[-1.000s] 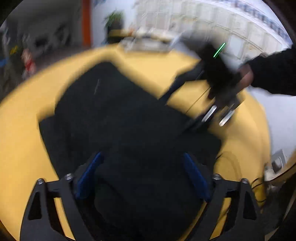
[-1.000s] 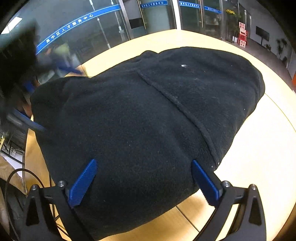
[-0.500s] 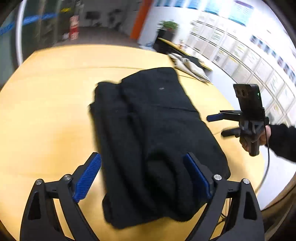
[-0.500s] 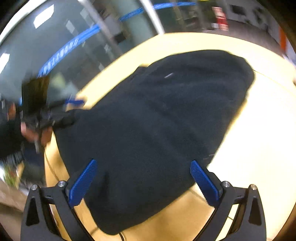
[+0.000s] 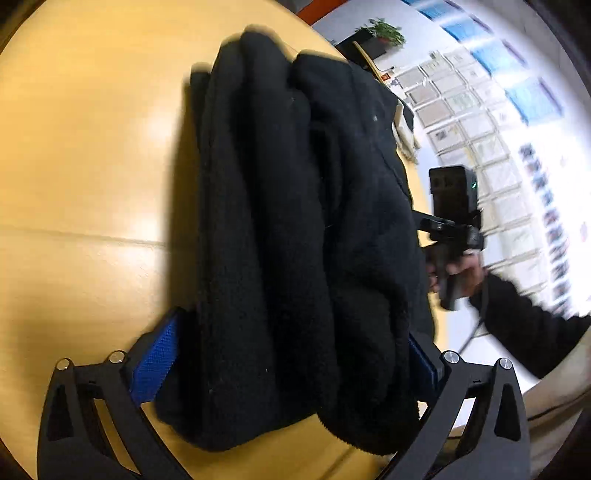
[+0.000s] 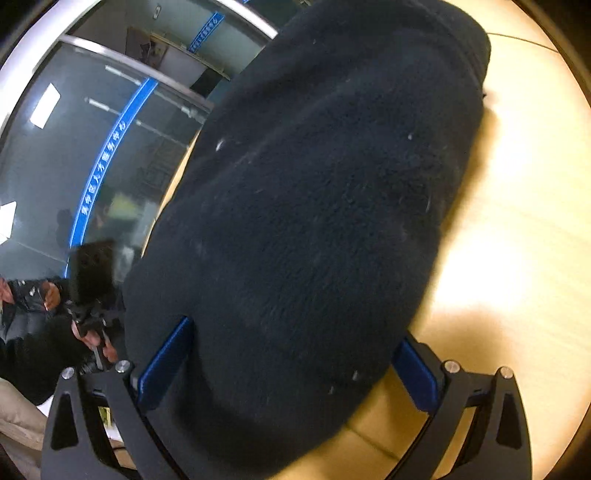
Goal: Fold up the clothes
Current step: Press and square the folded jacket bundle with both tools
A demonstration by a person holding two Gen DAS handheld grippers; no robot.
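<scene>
**Folded black fleece between both pairs of jaws on the round table**

A black fleece garment (image 5: 295,229) lies folded into a thick, layered bundle on a yellow wooden table (image 5: 85,147), with its near end close to the table's edge. No box, basket or other container shows in either view; the fleece rests straight on the tabletop.

The left gripper (image 5: 295,354) straddles the near end of the bundle. Its jaws are opening and stand wide, one blue pad (image 5: 155,365) on the bundle's left flank and the other mostly hidden behind the cloth on the right. The fleece sits between them, but whether the pads press on it cannot be told.

From the right wrist view the right gripper (image 6: 291,365) also spans the fleece (image 6: 317,206), jaws spread wide, a blue pad (image 6: 166,365) at each side of the bulging cloth. Whether it grips or only brackets the bundle cannot be told either.

In the left wrist view the right hand (image 5: 458,273), in a dark sleeve, holds the other gripper's handle just beside the bundle's right edge. Beyond the table stand a potted plant (image 5: 384,29) and a wall of framed sheets (image 5: 472,122); the right view shows a glass partition with a blue strip (image 6: 107,166).
</scene>
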